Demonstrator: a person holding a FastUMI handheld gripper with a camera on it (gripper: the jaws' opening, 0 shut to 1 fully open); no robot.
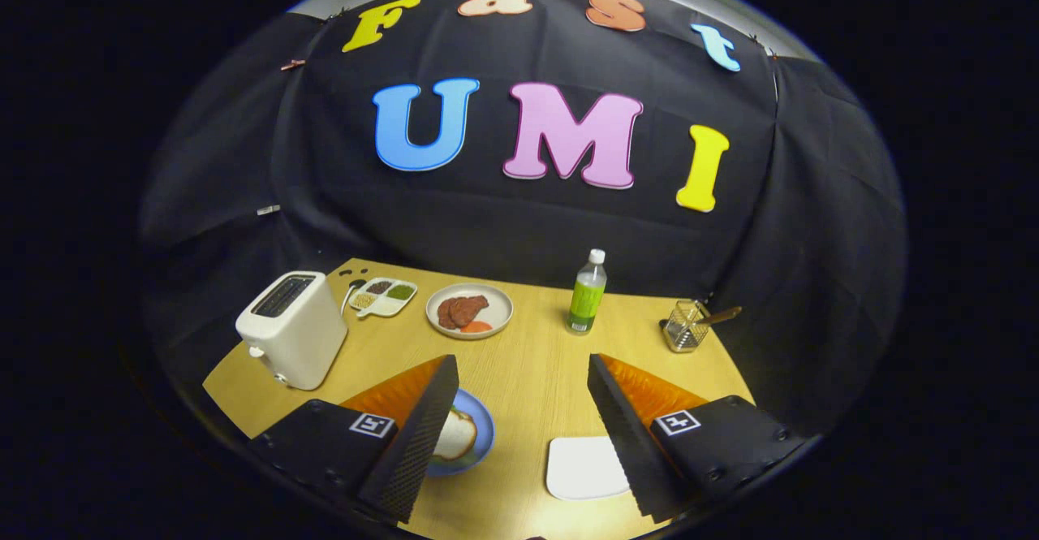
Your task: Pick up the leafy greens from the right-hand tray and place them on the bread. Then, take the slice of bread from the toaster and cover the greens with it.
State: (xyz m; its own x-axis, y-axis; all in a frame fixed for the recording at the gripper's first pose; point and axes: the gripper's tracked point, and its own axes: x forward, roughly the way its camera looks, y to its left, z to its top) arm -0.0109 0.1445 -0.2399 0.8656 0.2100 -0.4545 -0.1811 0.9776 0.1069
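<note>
Gripper view: the fingers [523, 410] stood wide apart and empty above the desk [528, 361]. The white tray [584, 467] lay just inside the right finger; the bread [456, 434], on its blue plate [479, 426], lay beside the left; toaster [291, 327] far left.

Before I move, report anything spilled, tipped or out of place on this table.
Nothing is spilled or tipped: the toaster and bottle stand upright. One oddity: the white tray, partly hidden by a finger of the open gripper, shows no greens, while some green sits beside the bread on the blue plate.
</note>
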